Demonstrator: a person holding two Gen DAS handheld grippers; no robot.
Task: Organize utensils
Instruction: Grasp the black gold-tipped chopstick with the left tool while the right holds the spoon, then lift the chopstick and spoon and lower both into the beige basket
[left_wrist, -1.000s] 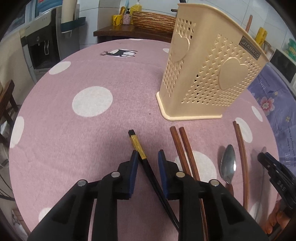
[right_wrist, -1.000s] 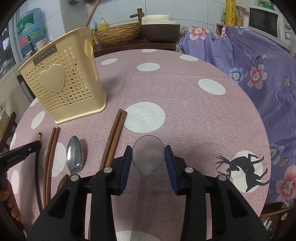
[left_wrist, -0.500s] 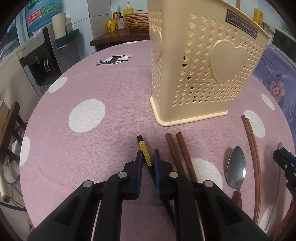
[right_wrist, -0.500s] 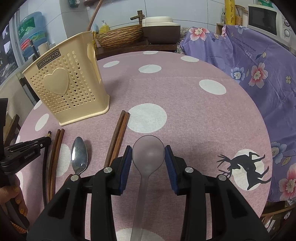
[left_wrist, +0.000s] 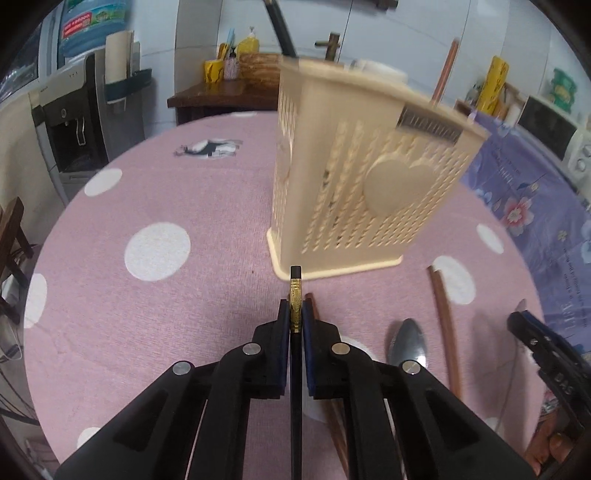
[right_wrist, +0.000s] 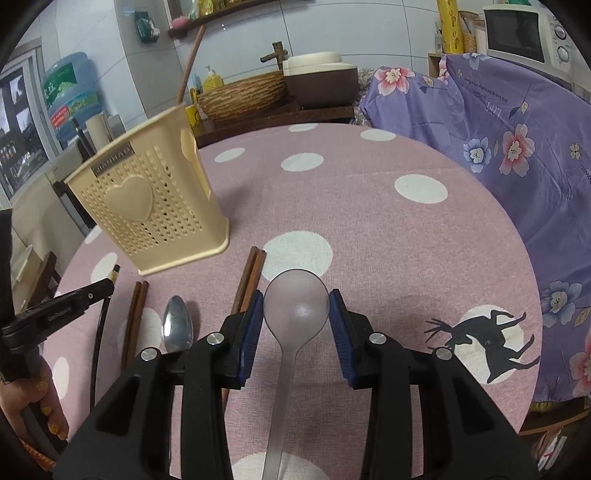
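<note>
My left gripper is shut on a black chopstick with a gold band, whose tip juts past the pads toward the beige heart-patterned utensil holder. In the right wrist view the same gripper comes in from the left with the chopstick hanging below it. My right gripper is shut on the bowl of a translucent grey spoon, held above the pink dotted tablecloth to the right of the holder. A brown and a black chopstick stand in the holder.
On the cloth lie a metal spoon, one brown chopstick pair left of it and another right of it. A purple floral cloth hangs at the table's right. A wooden sideboard with a basket stands behind.
The left jaws closed onto the black chopstick and lifted it off the cloth, swinging toward the holder. The right gripper rose a little with the spoon.
</note>
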